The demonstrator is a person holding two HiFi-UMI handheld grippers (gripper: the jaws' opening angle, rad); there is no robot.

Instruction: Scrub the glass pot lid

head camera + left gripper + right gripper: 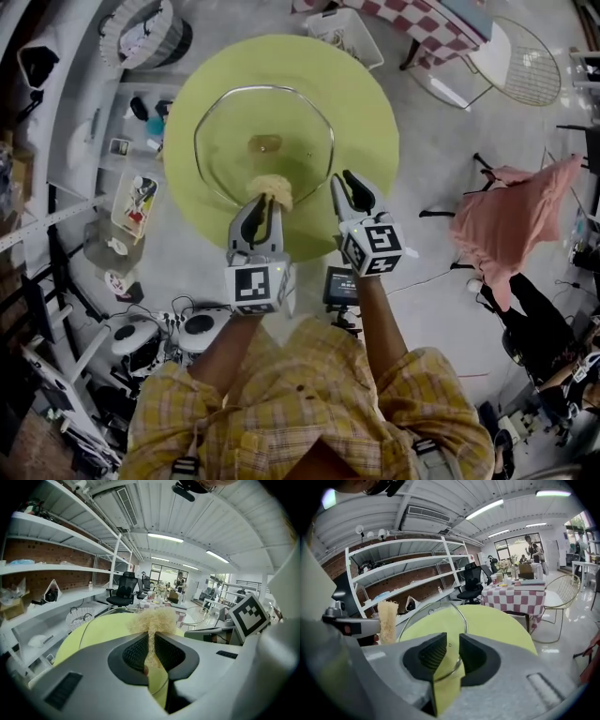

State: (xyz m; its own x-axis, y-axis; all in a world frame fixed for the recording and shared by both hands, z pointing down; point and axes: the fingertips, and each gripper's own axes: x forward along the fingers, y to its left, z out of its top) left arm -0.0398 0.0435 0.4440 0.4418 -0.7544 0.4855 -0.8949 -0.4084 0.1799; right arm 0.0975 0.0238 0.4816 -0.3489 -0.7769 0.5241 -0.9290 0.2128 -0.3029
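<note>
Green table (367, 111) under glass pot lid (234, 122), rim pinched by right fingers (430, 654), scrubber (154, 620) by left fingers (135, 651).

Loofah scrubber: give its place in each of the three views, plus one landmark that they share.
Head view: the loofah scrubber is at centre, at the tip of the left gripper, by the near edge of the glass lid.
Left gripper view: dead centre, pinched between the tongs, its tuft above them.
Right gripper view: far left, an upright tan strip.
Shared landmark: the glass lid on the yellow-green table.
</note>
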